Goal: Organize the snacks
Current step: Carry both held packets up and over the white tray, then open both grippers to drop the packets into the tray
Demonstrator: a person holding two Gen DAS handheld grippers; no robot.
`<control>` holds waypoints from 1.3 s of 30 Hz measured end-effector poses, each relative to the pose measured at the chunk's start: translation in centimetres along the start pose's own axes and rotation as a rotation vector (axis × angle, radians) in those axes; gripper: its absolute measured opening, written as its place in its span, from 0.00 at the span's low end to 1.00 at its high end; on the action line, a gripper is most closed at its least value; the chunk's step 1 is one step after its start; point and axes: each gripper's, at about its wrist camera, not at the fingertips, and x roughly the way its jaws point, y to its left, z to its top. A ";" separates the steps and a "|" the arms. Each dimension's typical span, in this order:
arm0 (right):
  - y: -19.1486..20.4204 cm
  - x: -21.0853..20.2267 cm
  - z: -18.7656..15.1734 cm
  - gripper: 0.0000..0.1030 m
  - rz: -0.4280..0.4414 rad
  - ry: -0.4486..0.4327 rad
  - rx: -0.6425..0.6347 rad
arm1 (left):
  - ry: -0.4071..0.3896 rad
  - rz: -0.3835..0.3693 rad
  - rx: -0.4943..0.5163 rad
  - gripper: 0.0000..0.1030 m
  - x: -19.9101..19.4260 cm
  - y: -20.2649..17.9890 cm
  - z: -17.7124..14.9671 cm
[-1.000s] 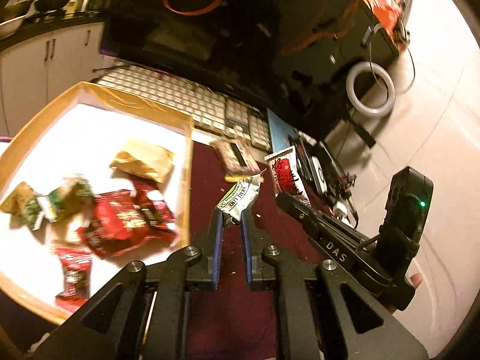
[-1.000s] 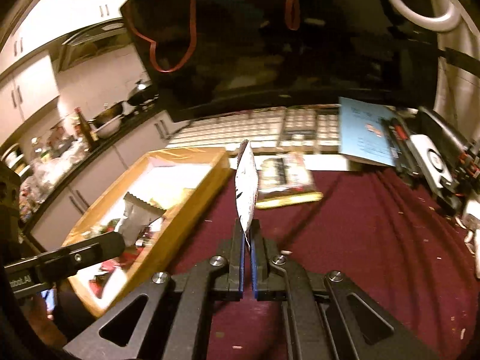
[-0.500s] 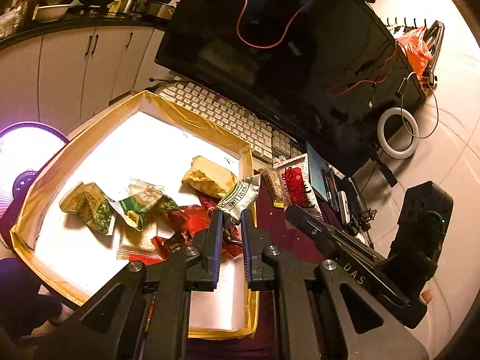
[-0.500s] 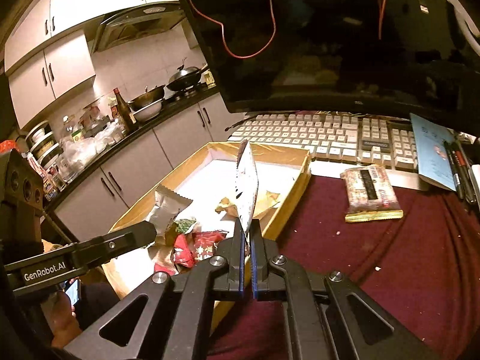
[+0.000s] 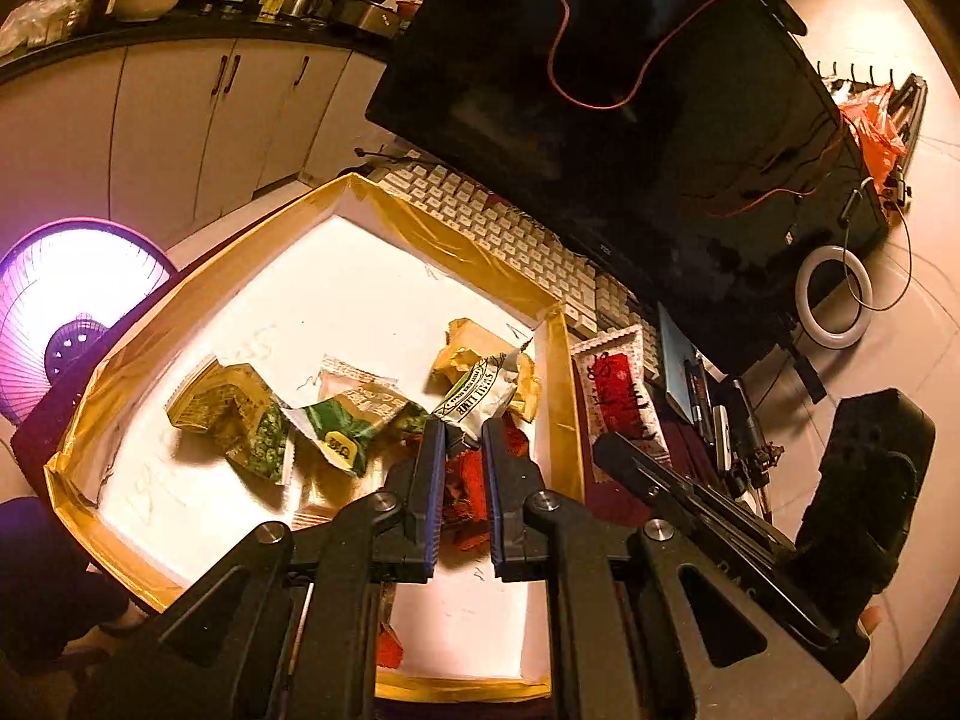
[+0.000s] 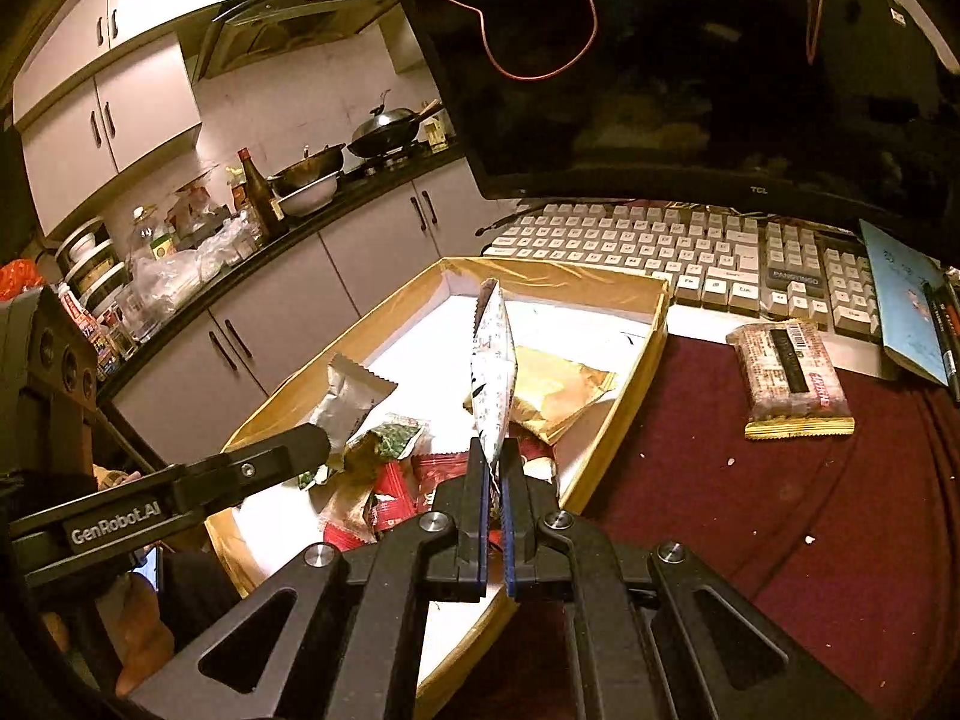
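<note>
Snack packets ride pinched in both tongs above the box (image 5: 354, 192): left gripper (image 5: 462, 438) grips a lime packet (image 5: 480, 390) mid-frame; right gripper (image 6: 493, 468) holds a white packet (image 6: 493, 360) upright at the box's right edge.

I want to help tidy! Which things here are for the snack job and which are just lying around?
Snack job: cardboard tray, lime snack packet in left gripper, white packet in right gripper, snack bar on the cloth.

Lying around: keyboard, monitor, ring light, fan.
</note>
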 end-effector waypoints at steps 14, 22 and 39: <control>0.9 1.3 0.3 0.03 -0.002 0.024 -0.020 | 0.007 0.058 -0.027 0.09 0.8 1.4 0.0; 1.4 2.1 0.2 0.03 0.000 0.045 -0.039 | 0.020 0.071 -0.026 0.09 1.4 1.5 -0.1; 1.6 4.1 0.6 0.08 -0.042 0.068 -0.049 | 0.004 0.124 0.010 0.15 1.8 1.0 -0.5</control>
